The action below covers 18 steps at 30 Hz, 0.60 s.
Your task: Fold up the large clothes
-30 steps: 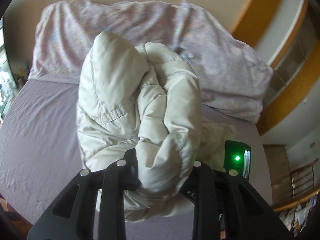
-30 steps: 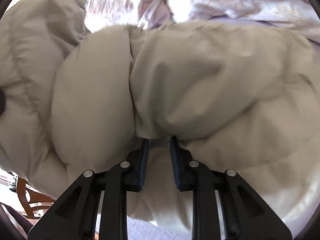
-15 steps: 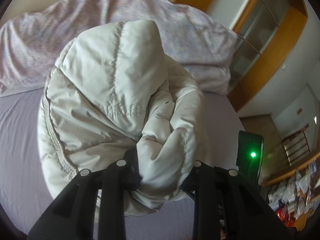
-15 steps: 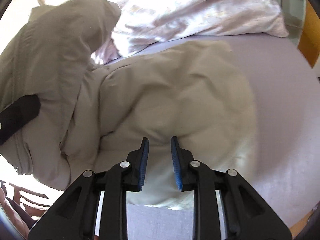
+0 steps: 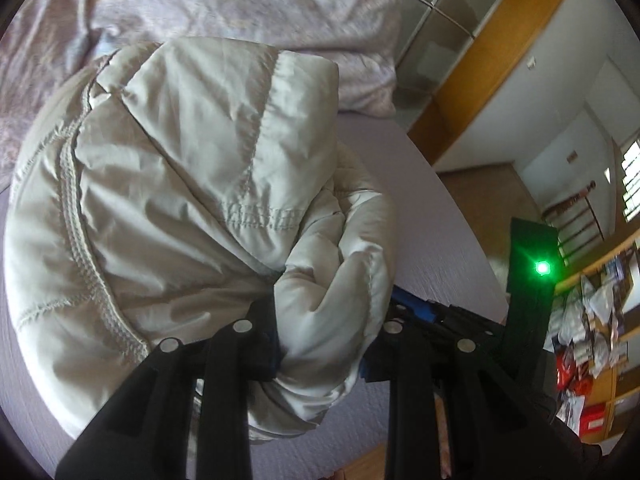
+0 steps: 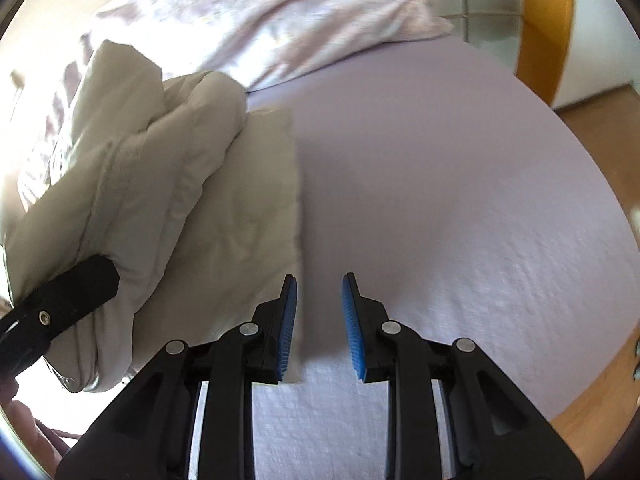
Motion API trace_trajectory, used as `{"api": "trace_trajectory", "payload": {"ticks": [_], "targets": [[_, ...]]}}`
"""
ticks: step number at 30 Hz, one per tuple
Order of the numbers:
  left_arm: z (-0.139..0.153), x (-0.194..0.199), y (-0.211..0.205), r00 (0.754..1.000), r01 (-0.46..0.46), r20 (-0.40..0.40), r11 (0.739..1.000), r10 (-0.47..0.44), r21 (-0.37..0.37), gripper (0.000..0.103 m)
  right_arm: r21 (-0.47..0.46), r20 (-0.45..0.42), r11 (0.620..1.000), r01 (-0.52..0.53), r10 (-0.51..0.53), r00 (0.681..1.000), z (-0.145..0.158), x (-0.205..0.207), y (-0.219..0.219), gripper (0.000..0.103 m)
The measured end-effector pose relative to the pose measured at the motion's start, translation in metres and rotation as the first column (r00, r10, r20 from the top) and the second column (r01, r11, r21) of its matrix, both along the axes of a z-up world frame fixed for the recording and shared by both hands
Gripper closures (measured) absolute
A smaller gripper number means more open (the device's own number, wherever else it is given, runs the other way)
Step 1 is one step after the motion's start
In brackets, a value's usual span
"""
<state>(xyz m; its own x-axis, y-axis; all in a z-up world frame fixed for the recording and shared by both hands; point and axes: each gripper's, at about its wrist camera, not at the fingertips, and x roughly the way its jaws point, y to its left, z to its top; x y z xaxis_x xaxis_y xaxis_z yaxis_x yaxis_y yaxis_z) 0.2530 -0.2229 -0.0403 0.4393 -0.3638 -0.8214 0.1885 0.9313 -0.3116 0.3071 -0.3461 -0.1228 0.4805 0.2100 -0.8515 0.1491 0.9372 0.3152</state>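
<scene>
A cream quilted puffer jacket (image 5: 180, 180) is bunched up over the lilac bed sheet (image 5: 432, 232). My left gripper (image 5: 328, 320) is shut on a thick fold of it, and the rest bulges above and left of the fingers. In the right wrist view the jacket (image 6: 160, 184) lies heaped at the left, with one black finger of the left gripper (image 6: 68, 300) against it. My right gripper (image 6: 318, 284) hovers over bare sheet (image 6: 440, 200) just right of the jacket's edge. Its blue pads stand a small gap apart with nothing between them.
Pale patterned pillows (image 5: 240, 8) (image 6: 280, 12) lie across the head of the bed. A wood-framed glass cabinet (image 5: 480, 40) stands beyond the bed's right side, by wooden floor (image 6: 600, 128). A black unit with a green lamp (image 5: 532, 268) and cluttered shelves (image 5: 592, 340) sit at right.
Both grippers swung right across the bed. The right one came away from the jacket, which now lies to its left. The left one kept its grip on the bunched fold.
</scene>
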Motion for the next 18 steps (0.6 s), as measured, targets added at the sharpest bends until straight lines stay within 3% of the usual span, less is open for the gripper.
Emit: {"api": "trace_trajectory", "payload": {"ticks": [6,14,18], "targets": [[-0.01,0.008,-0.029,0.998,0.06,-0.031,0.998,-0.06,0.029,0.075,0.006,-0.012,0.998,0.069,-0.069,0.998,-0.003,-0.015,-0.027,0.078],[0.018,0.007,-0.028,0.997,0.08,0.005,0.997,-0.08,0.018,0.039,0.008,0.025,0.997,0.081,-0.081,0.996,0.016,-0.024,-0.036,0.078],[0.05,-0.001,-0.016,0.995,0.067,0.072,0.997,-0.069,0.023,0.031,0.019,0.075,0.998,0.052,-0.054,0.996,0.036,-0.007,-0.029,0.078]]}}
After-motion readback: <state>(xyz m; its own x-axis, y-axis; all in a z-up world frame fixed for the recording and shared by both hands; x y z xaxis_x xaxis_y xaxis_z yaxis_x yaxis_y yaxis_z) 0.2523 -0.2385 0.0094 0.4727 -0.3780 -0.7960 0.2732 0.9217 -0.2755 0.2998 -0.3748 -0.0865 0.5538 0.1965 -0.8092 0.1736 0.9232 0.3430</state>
